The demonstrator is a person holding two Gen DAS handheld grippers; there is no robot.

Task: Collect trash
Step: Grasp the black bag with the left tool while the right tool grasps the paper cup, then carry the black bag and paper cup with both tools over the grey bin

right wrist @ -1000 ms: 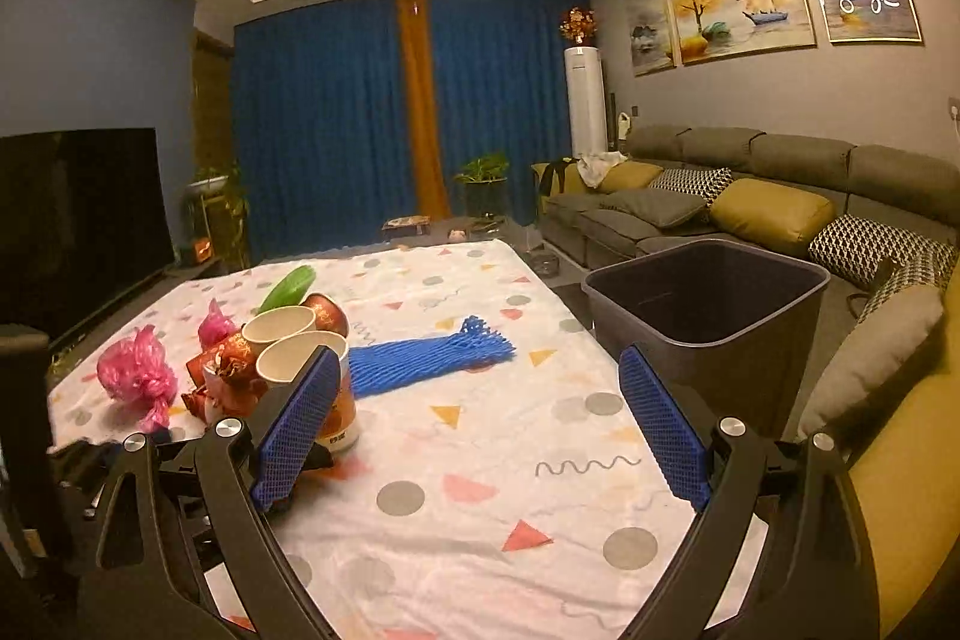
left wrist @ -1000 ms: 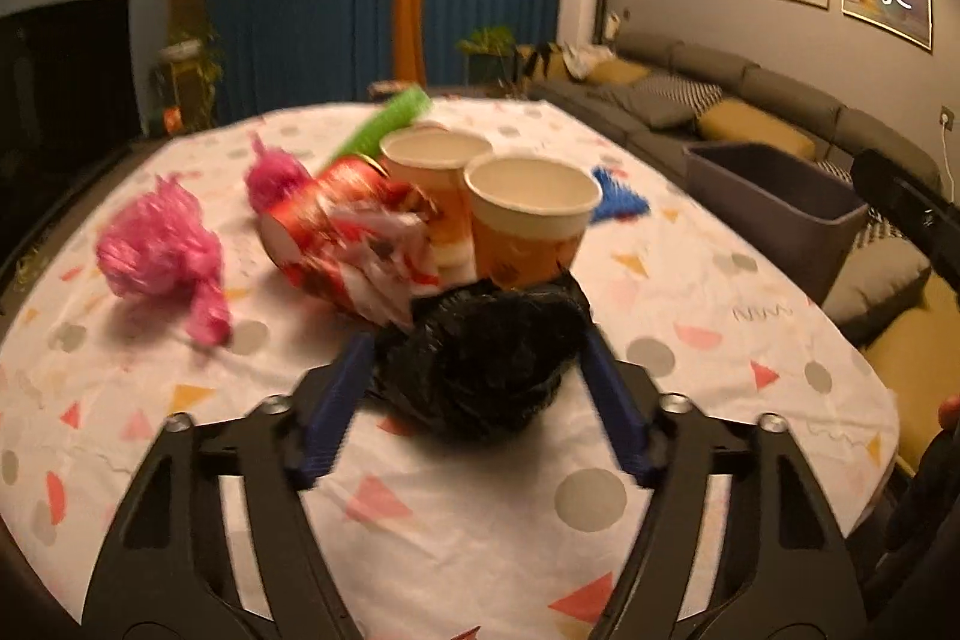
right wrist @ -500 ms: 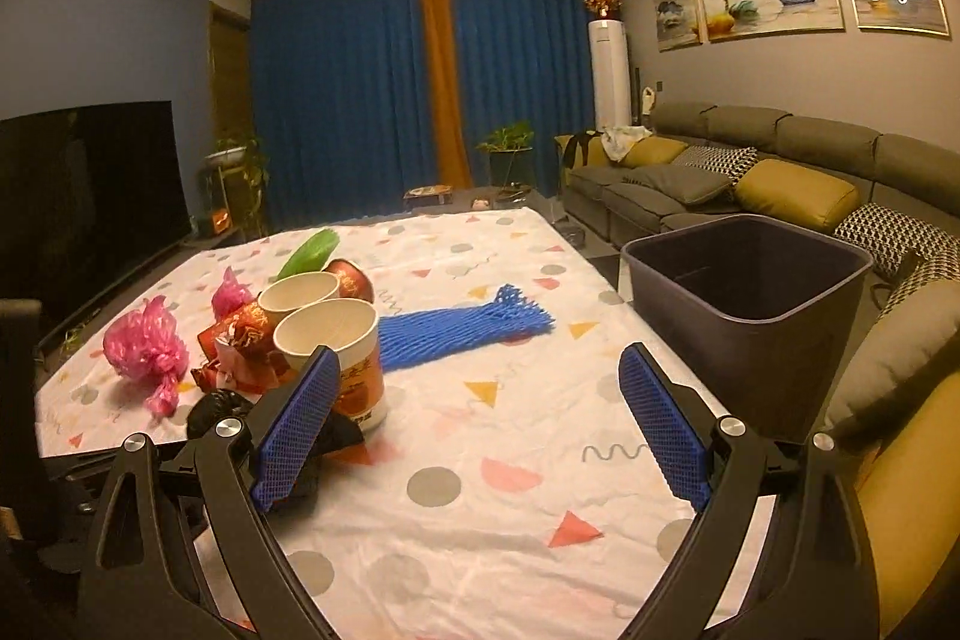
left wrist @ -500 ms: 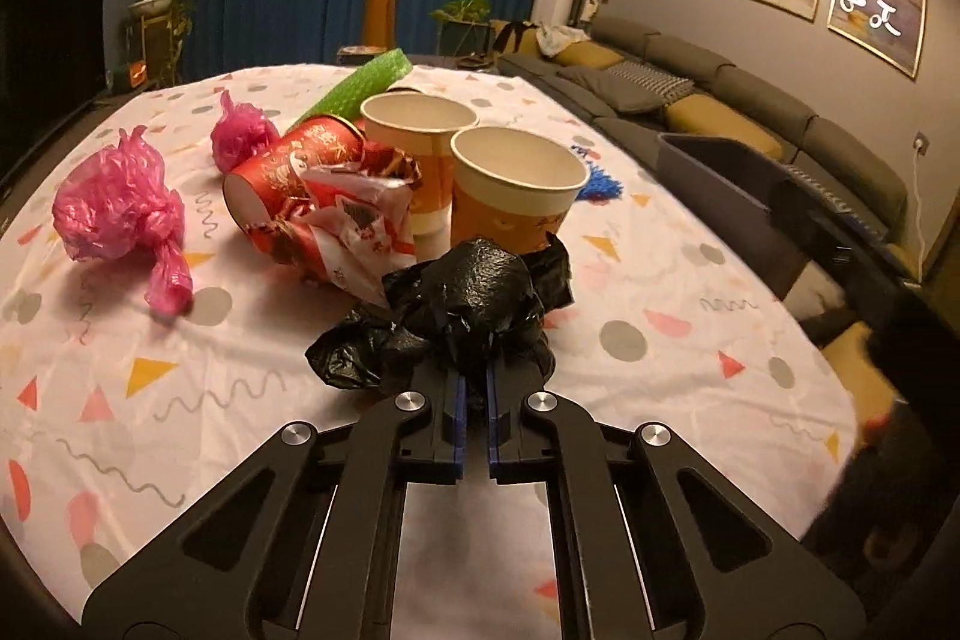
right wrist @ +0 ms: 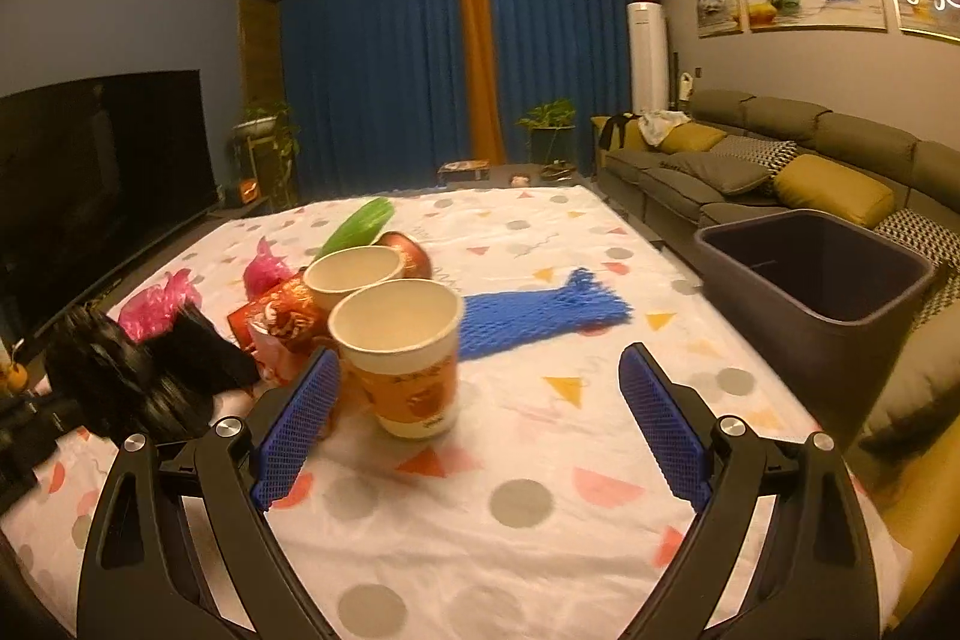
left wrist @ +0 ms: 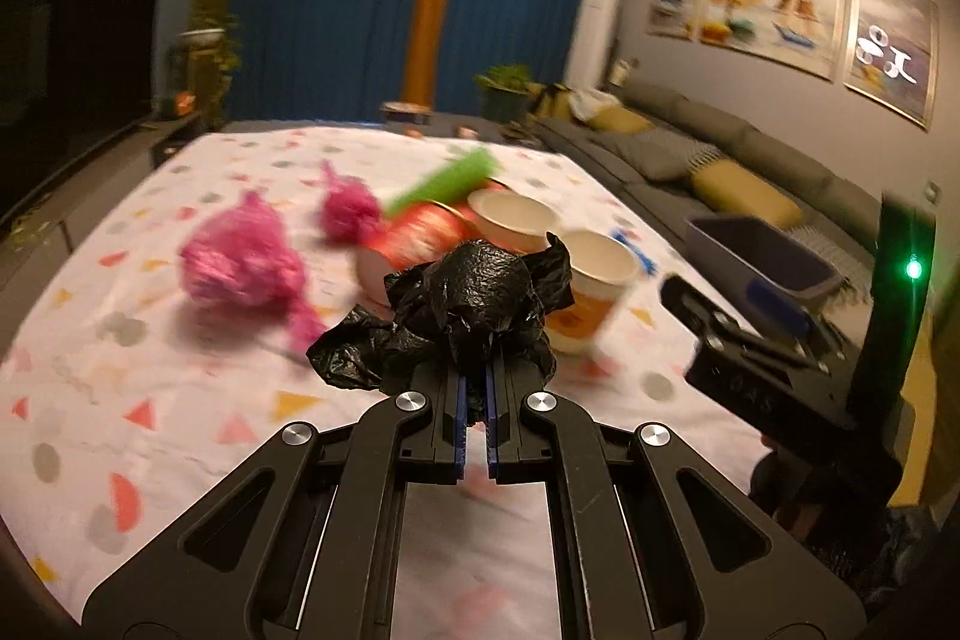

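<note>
Left gripper [left wrist: 474, 388]: jaws clamped on the crumpled black plastic bag [left wrist: 474, 307], which is held above the table [left wrist: 198, 436], clear of the patterned cloth. Right gripper [right wrist: 480, 430]: jaws spread wide, nothing between the pads; the nearest paper cup [right wrist: 399, 355] stands just ahead of its left finger. The dark trash bin [right wrist: 822, 280] sits off the table's right edge, beside the sofa [right wrist: 780, 160].

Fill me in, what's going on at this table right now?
A person is clearing trash off the table. The left tool is shut on a crumpled black plastic bag. The right tool is open with nothing in it, with the nearer paper cup just ahead of it. The grey bin stands beside the table on the right.
</note>
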